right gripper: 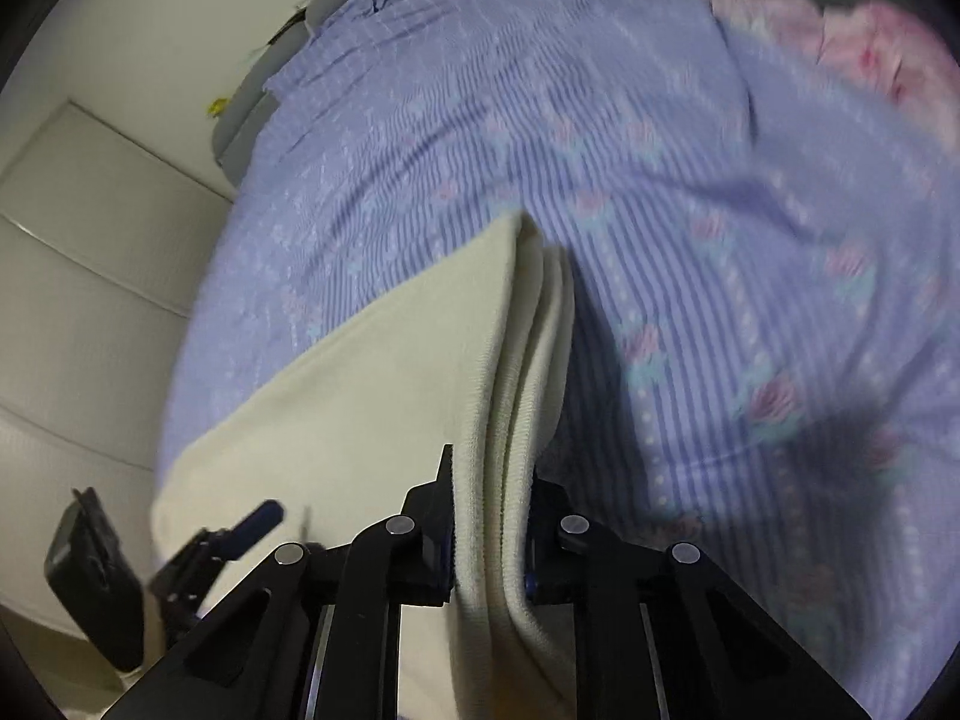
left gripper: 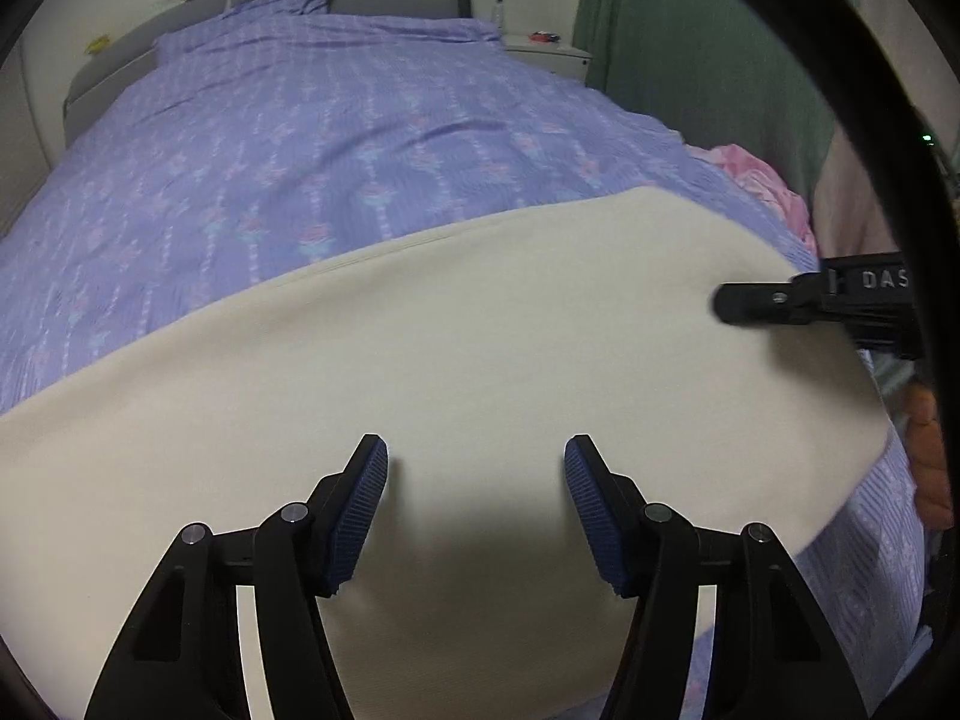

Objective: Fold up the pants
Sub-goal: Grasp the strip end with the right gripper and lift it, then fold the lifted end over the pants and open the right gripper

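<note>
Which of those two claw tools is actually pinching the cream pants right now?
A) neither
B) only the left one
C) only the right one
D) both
C: the right gripper is clamped on the stacked edge of the pants, while the left gripper hovers open above the cloth with nothing between its fingers.

Left gripper (left gripper: 476,468): black angular linkage arms, round silver pivot screws, dark blue ribbed pads (left gripper: 360,516) on the inner finger faces. Right gripper (right gripper: 489,540): same black linkage, silver screws, blue pad edges just visible. Its housing carries pale lettering "DAS". Bare skin of right hand (left gripper: 930,456) at far right edge
</note>
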